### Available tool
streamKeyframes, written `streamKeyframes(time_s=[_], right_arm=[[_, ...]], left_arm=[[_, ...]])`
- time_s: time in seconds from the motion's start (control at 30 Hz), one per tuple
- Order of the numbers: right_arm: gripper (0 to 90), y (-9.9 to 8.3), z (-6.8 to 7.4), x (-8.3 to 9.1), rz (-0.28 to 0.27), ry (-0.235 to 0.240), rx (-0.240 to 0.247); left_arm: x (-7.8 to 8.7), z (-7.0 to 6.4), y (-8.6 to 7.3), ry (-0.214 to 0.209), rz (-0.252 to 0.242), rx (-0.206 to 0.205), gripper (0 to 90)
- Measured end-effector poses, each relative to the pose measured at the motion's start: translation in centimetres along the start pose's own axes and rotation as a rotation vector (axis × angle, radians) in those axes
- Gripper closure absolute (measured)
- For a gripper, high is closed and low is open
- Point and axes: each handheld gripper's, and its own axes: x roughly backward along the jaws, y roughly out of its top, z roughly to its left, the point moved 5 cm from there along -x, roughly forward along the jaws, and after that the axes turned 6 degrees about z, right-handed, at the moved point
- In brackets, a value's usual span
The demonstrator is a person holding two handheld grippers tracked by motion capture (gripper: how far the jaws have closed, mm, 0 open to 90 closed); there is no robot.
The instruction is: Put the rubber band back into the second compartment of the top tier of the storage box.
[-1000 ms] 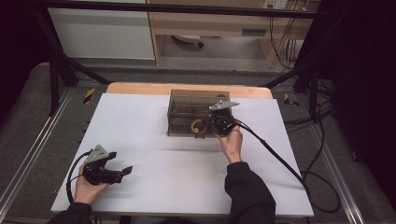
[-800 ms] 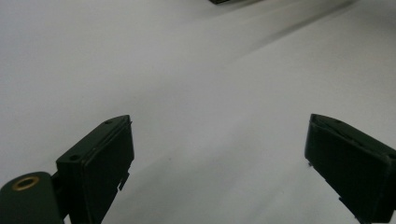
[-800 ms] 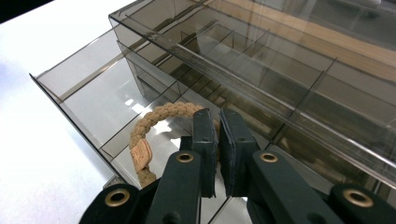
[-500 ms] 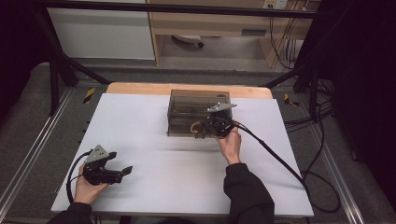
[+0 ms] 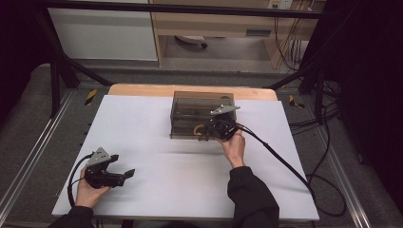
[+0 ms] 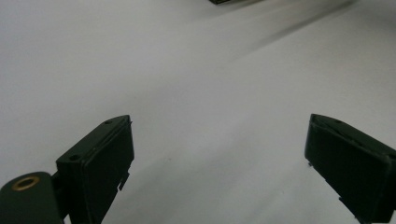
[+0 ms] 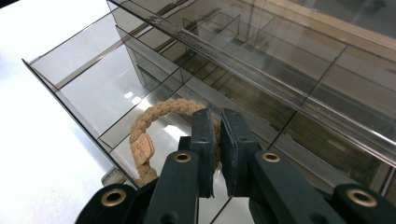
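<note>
One braided tan ring pinched in right tool over smoky organizer's drawer; left tool spread wide.

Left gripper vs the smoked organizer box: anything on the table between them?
Nothing. In the high view, only bare white table separates the left gripper from the box.

We see braided ring partly hidden behind right gripper jaws; organiser cut off at right edge.

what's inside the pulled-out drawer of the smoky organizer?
A tan braided loop lies in the drawer, with the right gripper shut on it. The gripper covers the loop's near side; the visible compartments beside it look empty.
</note>
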Motion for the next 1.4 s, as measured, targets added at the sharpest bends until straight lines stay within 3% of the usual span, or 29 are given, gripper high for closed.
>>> streamKeyframes(time_s=[0.5,1.03,1.4], right_arm=[[70.7,0.6,0.1,1.4,-0.048,0.006,0.010],[36.3,0.9,0.5,3.9,-0.086,0.046,0.002],[12.1,0.4,-0.1,5.3,-0.117,0.046,-0.010]], left_arm=[[0.0,0.0,0.0,0.000,-0.003,0.002,7.5],[0.0,0.0,0.0,0.001,0.001,0.001,7.3],[0.0,0.0,0.0,0.002,0.002,0.001,7.2]])
